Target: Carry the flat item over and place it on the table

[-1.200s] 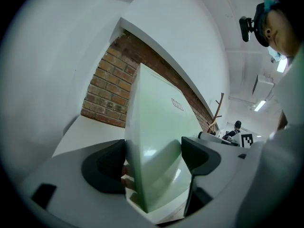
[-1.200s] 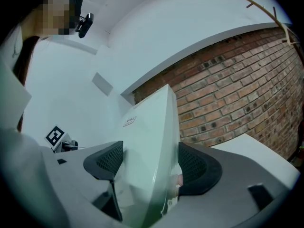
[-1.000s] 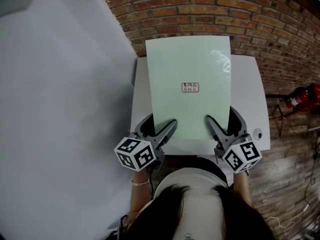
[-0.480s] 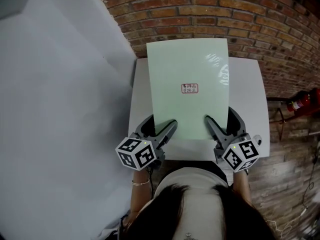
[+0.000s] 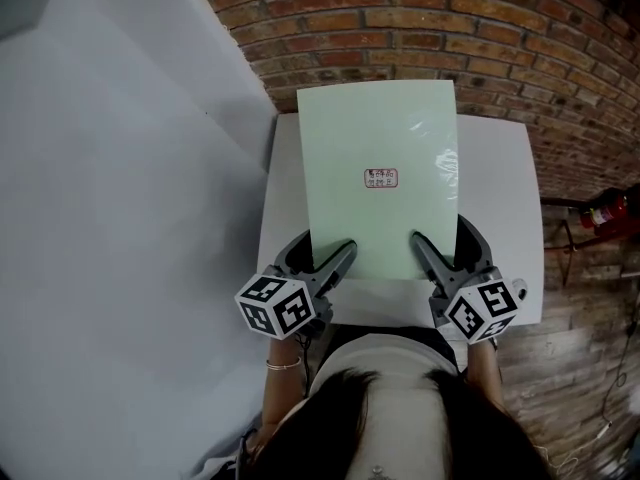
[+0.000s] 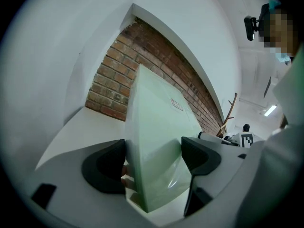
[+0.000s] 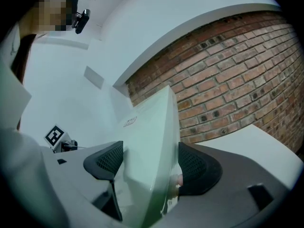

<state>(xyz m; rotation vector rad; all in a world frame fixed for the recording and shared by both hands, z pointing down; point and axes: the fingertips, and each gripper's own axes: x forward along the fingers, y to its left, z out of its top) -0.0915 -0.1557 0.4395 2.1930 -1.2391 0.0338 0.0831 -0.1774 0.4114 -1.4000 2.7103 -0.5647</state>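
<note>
Seemingly the carry is all but done: the white bench (image 5: 505, 198) sits under the pale green sheet (image 5: 350, 148), which is held over its middle and, judging by the gripper views, is not yet lying flat. The left hand-held gripper (image 5: 322, 255) and right hand-held gripper (image 5: 442, 248) each clamp the sheet's near edge, one towards either corner. What is left, I judge, is lowering it and letting go.

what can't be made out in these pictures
The red label on the green sheet: head view, print too small to read.
The white table under the sheet: head view, covered by it; contact unclear.
The red object: head view, cut off by the right edge.
</note>
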